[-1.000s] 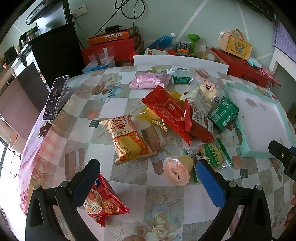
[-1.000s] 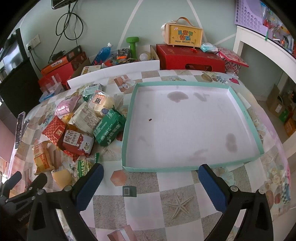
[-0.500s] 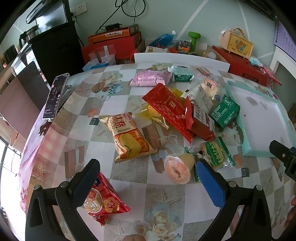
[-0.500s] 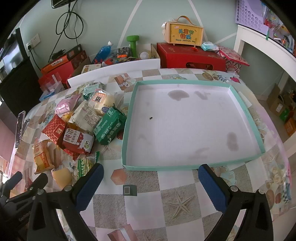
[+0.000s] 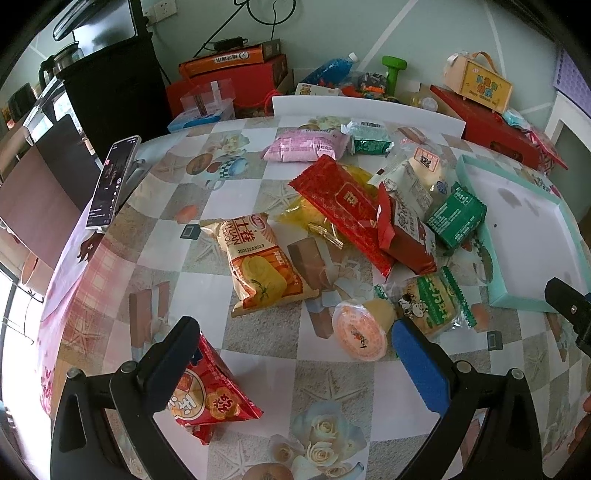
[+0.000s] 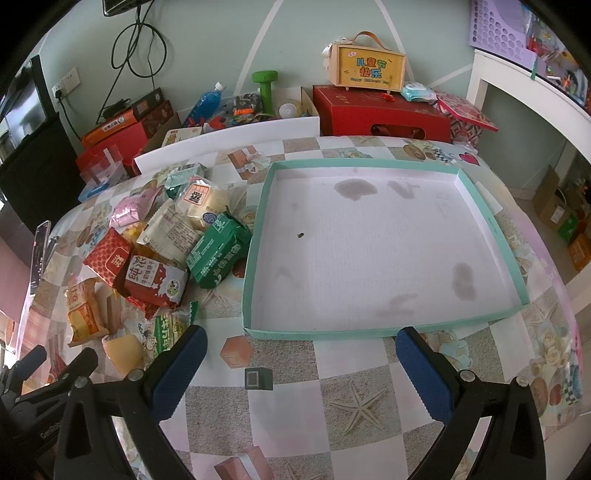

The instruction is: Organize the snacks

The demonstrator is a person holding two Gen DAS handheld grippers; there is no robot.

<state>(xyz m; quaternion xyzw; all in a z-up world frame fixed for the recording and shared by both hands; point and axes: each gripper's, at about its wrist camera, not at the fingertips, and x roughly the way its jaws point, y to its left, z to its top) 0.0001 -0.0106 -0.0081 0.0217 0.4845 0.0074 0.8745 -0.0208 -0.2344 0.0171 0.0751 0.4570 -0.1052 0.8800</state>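
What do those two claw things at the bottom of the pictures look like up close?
Both look alike. The left gripper and right gripper each have two black plastic fingers with screws, tipped by ribbed blue pads. White lettering marks the left gripper's black body in the right view. No cables or sleeves show.

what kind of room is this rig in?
Likely a lived-in home dining or living room: a table with a printed tablecloth, gift boxes and a dumbbell cluttered along the wall, a purple storage basket on a shelf.
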